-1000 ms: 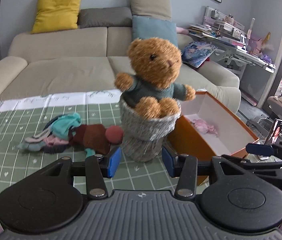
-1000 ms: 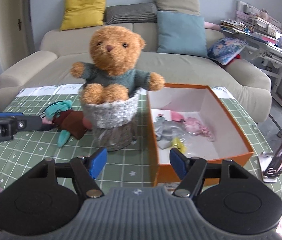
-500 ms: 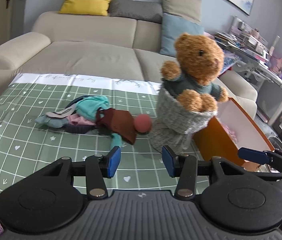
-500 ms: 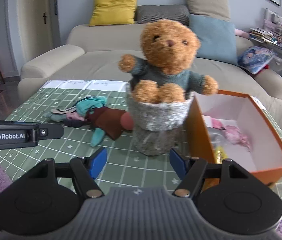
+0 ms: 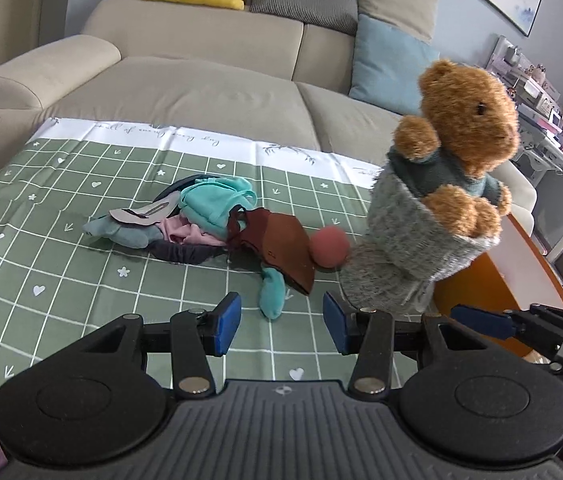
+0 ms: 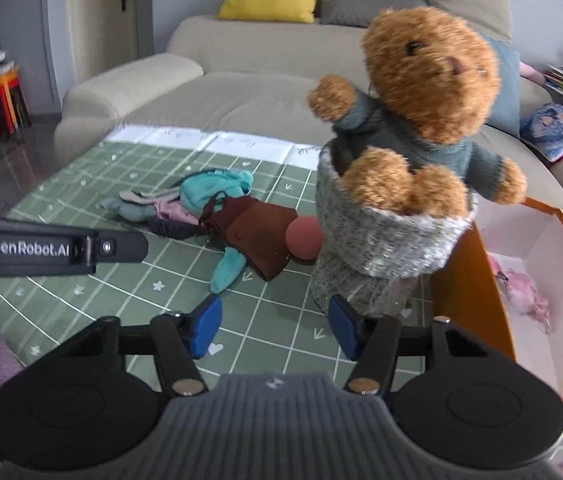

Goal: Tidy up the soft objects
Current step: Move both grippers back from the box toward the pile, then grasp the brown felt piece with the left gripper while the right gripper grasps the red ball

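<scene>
From the left wrist, the left gripper point(image 5: 281, 322) hangs spread and empty over the counter point(image 5: 61, 280), short of the clothes pile point(image 5: 205, 216) (unsorted)

From the right wrist, the right gripper point(image 6: 274, 328) is closing on nothing; the teddy bear point(image 6: 421, 120) sits in a grey knit pouch point(image 6: 377, 256), the orange box point(image 6: 469, 300) holding few items

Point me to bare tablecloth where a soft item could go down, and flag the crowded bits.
Free: the green tablecloth left of and in front of the clothes pile, up to its white edge. Crowded: the strip from the pile through the red ball to the grey knit pouch holding the teddy bear, tight against the orange box.
</scene>
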Tool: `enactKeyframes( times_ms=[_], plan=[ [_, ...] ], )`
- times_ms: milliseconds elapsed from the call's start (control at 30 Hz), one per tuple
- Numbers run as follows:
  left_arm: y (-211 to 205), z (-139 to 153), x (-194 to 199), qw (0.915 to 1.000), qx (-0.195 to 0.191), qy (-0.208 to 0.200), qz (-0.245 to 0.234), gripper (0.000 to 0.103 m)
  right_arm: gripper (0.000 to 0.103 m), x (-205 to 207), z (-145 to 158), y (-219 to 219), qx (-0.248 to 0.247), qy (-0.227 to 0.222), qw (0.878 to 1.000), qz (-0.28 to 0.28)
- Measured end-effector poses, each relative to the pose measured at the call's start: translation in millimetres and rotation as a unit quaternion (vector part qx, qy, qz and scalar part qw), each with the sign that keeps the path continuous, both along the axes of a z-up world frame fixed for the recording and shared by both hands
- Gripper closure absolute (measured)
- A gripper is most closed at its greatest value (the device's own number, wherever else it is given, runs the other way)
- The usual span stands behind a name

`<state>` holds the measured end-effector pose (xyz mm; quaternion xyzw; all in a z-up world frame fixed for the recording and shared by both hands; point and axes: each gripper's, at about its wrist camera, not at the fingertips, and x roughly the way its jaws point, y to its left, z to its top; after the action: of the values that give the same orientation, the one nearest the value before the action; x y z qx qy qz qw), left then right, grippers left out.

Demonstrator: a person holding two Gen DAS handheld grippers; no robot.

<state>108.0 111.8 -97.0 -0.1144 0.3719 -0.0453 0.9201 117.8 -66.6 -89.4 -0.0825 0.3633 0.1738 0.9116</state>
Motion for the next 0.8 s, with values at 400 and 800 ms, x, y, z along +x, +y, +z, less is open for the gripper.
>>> enactKeyframes(
  times_ms=[400,800],
  plan=[
    [13,-34,70,0.9991,-0.002,0.043,0.001,0.049,0.060,73,-43,38,-0.028,0.018,0.999,0.035],
    [11,-69,143,0.9976,0.011,0.066,-0.017,0.049,0.082,122,-88,66,-0.066,0.022,0.996,0.058]
  ],
)
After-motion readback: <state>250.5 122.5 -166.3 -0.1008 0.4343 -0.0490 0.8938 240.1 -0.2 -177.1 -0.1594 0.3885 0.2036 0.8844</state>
